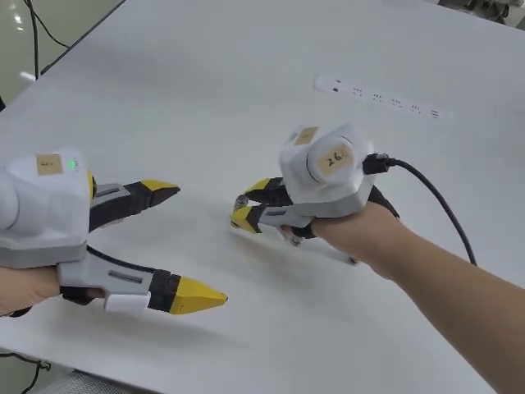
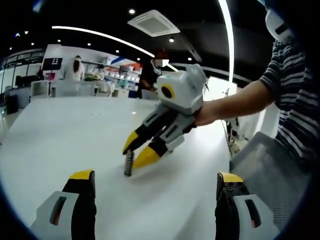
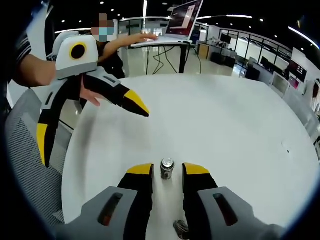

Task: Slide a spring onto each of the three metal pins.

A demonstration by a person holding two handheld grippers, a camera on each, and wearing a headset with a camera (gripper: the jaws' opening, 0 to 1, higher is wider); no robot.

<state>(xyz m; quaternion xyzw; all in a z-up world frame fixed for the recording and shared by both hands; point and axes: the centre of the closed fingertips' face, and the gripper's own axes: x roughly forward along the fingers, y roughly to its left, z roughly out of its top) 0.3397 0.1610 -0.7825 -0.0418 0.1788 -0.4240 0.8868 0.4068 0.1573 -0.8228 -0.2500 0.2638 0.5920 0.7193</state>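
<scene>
Pin (image 3: 167, 166) stands upright on white bench (image 1: 205, 82), a spring (image 3: 167, 175) coiled round its shank and the cap clear above the coils. This one looks seated.

Right gripper (image 2: 136, 155): jaws narrowly parted, one on each side of the pin. In the right gripper view a slim gap shows on both sides, so it appears to hold nothing.

Left gripper (image 1: 190, 243): well apart from the pin, jaws spread wide, empty.

What looks like a second spring (image 3: 181, 227) lies on the bench behind the pin, under the right gripper's jaw roots.

Risks, as judged:
- The pin is free-standing, so an off-centre closing or a sideways withdrawal would knock it over.
- A jaw tip catching a coil while pulling away from the pin could drag the spring back off.
- The loose spring behind the pin could be nudged and roll away.
</scene>
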